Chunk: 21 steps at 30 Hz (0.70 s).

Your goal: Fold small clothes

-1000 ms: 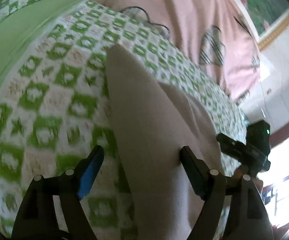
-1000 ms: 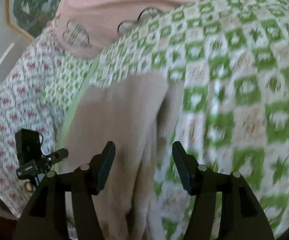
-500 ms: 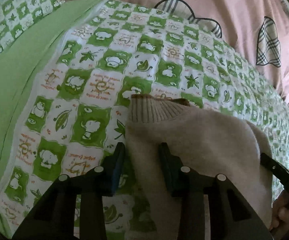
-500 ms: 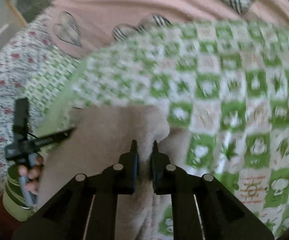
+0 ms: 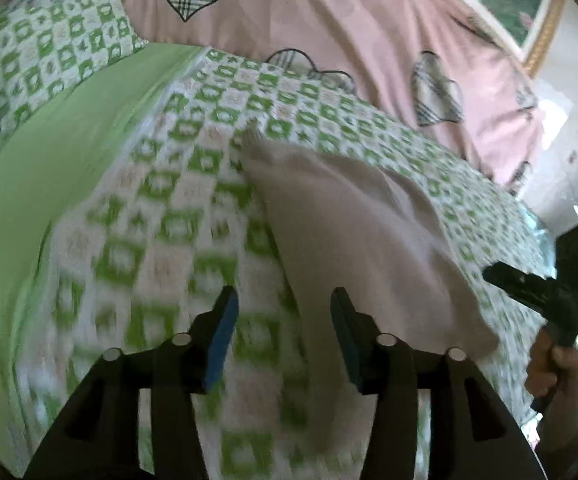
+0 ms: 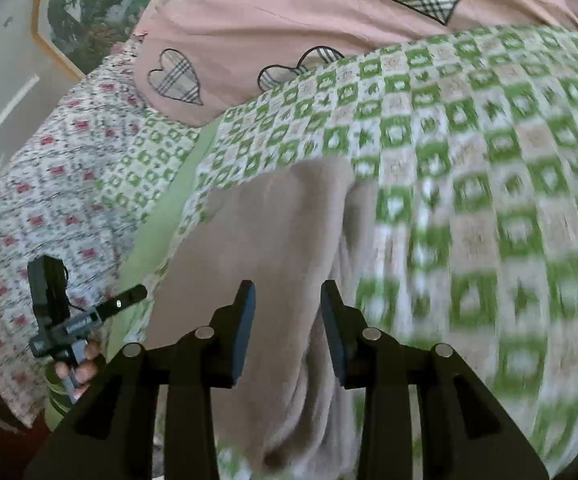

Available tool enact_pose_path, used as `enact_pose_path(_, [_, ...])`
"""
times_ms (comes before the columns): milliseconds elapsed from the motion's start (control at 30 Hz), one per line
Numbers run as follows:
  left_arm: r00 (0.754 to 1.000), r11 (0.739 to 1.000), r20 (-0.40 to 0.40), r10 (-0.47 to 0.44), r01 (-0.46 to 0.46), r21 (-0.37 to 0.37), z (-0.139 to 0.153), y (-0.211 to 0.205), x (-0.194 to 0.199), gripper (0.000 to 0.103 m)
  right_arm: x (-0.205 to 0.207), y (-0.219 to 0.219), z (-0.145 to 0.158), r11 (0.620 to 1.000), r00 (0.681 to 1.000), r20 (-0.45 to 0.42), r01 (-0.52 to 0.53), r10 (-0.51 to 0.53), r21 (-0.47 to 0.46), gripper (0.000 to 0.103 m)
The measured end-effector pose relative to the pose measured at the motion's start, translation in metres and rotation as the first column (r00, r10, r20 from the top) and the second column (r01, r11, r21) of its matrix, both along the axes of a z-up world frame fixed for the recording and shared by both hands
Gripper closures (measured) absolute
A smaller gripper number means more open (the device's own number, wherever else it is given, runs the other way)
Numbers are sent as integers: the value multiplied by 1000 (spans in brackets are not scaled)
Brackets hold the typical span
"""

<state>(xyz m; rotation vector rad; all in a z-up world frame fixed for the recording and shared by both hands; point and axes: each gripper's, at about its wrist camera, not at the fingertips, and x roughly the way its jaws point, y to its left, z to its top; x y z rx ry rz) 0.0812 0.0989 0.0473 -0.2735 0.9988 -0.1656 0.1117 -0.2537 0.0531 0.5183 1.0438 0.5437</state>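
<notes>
left gripper (image 5: 281, 332): jaws parted, just reopening, nothing pinched | beige garment (image 5: 361, 232): folded, flat on green checked bedspread (image 5: 161, 216) | right gripper (image 6: 287, 330): jaws apart above the garment, just reopening, gripping nothing

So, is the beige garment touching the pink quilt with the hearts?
Apart. The right wrist view shows a band of green checked sheet between the beige garment and the pink quilt.

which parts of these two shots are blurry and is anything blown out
Left wrist view: green checked blanket smears near the fingers, sharper far off; bright glare at the right edge. Right wrist view: blanket smeared at right, pink quilt crisp; both bend at the rims.
</notes>
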Motion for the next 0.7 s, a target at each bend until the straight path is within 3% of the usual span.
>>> enact_pose_path(200, [998,998,-13,-61,61,9,-15,-26,-63,45,-49,2,-8,1000,999,-48,-23,24,3,66])
enact_pose_path(533, [997,993,-39,-71,74,89,-57,-42,-59,46,-53,31,-15,994,996,-37,-80,78,-72,67])
enact_pose_path(567, [997,993,-41,-61,65,96,-59,-42,-57,53,-52,33,-16,994,996,-36,-86,83,-74,71])
enact_pose_path(600, [998,994,-39,-57,60,93,-60,-41,-54,57,-52,36,-16,993,995,-36,-95,92,-76,91])
enact_pose_path(633, [998,994,-35,-55,58,98,-60,-43,-54,63,-51,38,-16,992,994,-40,-106,103,-75,97])
enact_pose_path(700, [997,986,-17,-72,73,151,-57,-51,-59,66,-51,38,-9,993,994,-22,-110,109,-48,97])
